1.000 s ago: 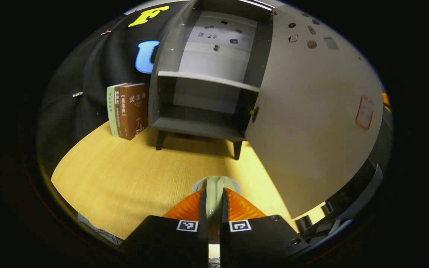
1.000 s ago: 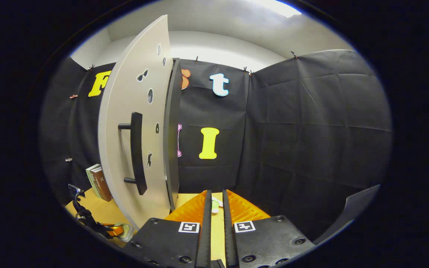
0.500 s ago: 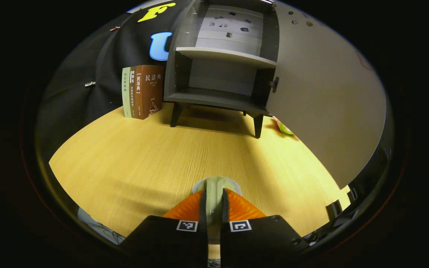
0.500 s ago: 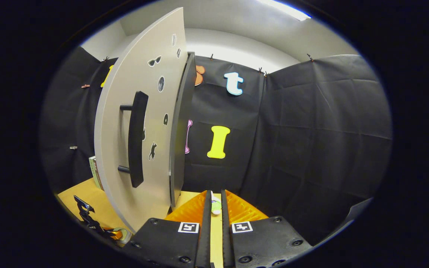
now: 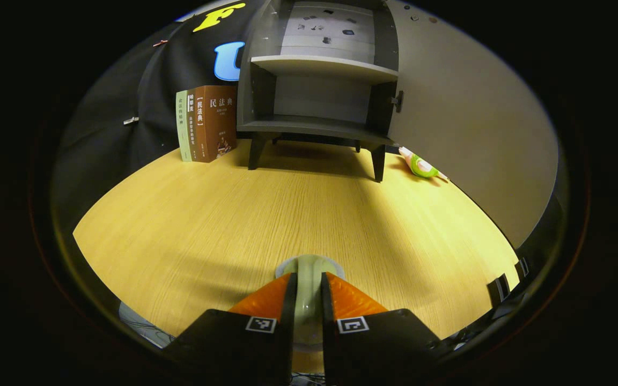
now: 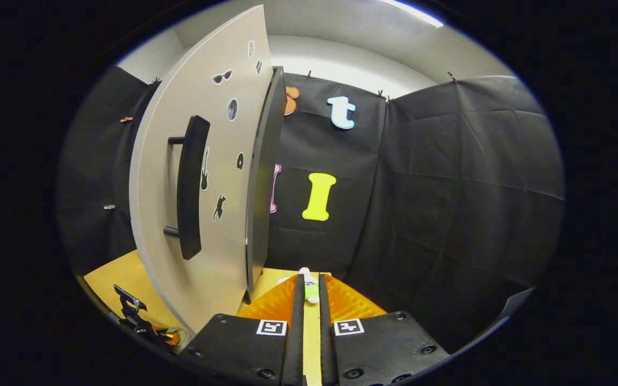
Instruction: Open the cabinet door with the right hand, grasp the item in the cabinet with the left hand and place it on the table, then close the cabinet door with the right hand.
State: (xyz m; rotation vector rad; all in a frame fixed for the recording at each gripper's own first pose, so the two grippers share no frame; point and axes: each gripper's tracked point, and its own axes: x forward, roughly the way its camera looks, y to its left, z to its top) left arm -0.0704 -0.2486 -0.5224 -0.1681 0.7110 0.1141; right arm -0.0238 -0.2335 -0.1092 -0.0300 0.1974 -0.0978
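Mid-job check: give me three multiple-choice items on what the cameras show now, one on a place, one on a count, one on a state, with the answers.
1. Where do the books stand?
A. on the cabinet shelf
B. on the table beside the cabinet
C. flat in front of the door

2. How many books are there?
A. one
B. two
C. four

3. How is the cabinet door?
A. open
B. shut
C. taken off

Answers:
1 B: they stand upright on the table, next to the cabinet.
2 B: one pale green book and one brown book.
3 A: it is swung wide, and both shelves show bare in the left gripper view.
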